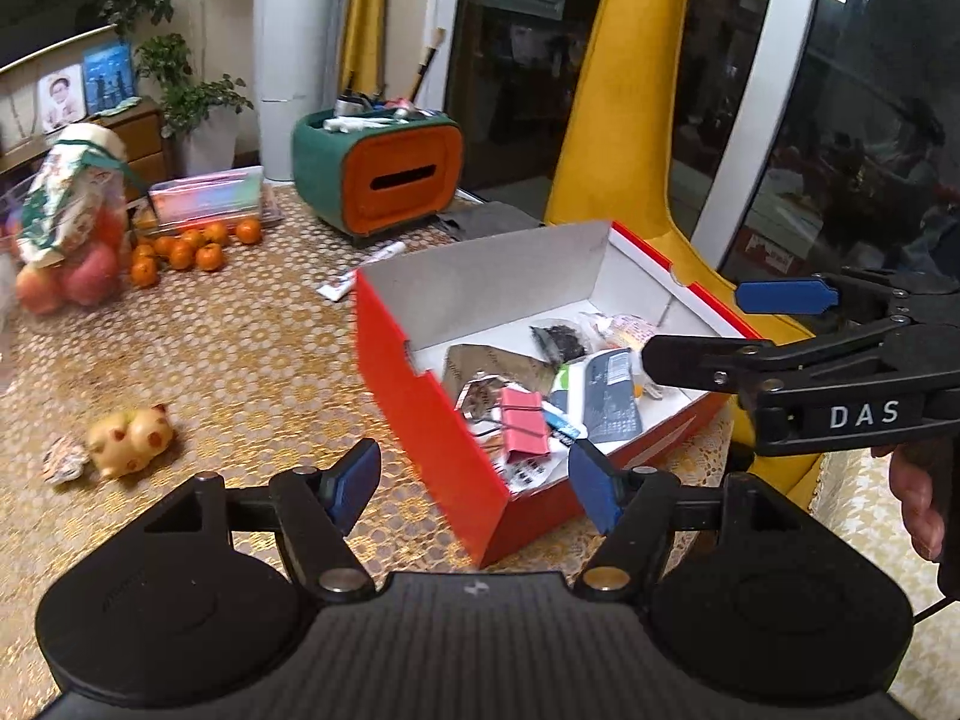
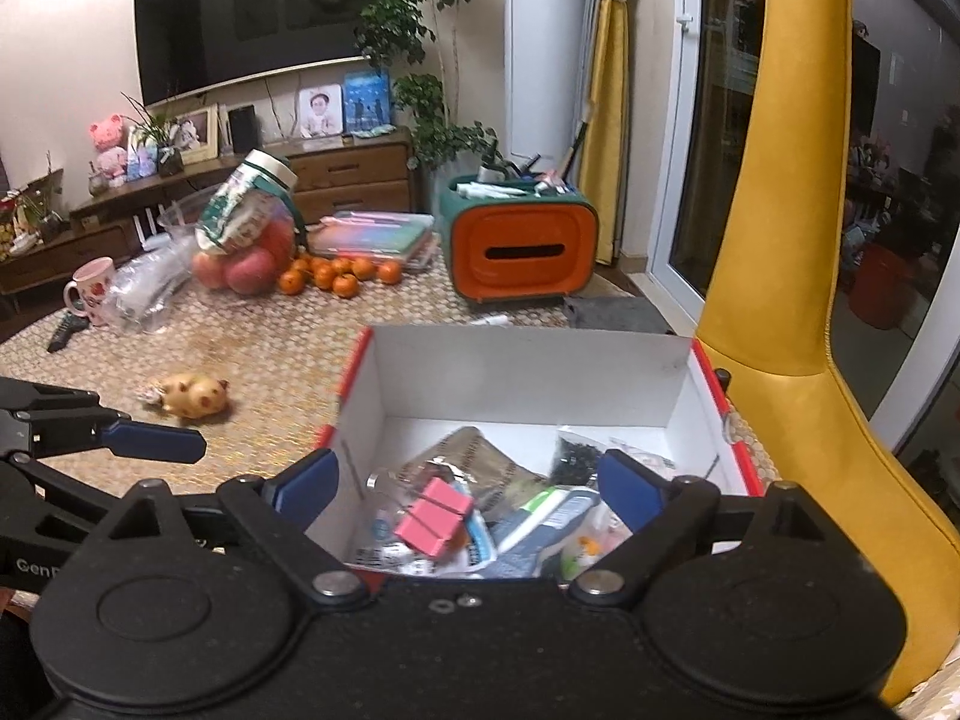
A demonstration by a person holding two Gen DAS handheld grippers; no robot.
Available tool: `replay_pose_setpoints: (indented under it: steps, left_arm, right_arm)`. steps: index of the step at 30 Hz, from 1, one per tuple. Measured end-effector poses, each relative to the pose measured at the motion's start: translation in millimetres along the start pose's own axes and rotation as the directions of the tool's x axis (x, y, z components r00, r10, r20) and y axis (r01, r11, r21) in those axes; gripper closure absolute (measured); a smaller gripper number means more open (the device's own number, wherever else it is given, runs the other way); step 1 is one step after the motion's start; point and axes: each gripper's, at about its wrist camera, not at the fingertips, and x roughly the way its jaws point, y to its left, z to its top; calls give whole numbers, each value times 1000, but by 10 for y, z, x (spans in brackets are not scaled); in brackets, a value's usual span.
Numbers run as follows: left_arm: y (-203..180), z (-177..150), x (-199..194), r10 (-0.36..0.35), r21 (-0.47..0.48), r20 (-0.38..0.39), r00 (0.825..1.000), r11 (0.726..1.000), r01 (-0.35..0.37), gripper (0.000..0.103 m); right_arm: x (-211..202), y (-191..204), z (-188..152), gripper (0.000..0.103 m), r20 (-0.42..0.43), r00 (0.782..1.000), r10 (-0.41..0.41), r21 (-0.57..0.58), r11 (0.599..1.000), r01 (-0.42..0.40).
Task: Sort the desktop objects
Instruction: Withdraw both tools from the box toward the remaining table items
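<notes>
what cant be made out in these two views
- Bottom layer of the red box: both views, buried under the pink binder clip and packets.
- Box's near end: right wrist view, hidden by the right gripper body.
- Packet print: too small and blurred in both.
- Crumpled thing beside the pig figurine: motion blur, unidentifiable.
- Left gripper: open, empty.
</notes>
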Motion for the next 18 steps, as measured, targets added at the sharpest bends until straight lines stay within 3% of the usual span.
replay_pose_setpoints:
  steps: [18]
  left_arm:
    - [575,-388,-619,70,-89,76,995,994,-63,22]
  right_arm:
    - [-125,637,-13,8,22,998,53,-6,999,-53]
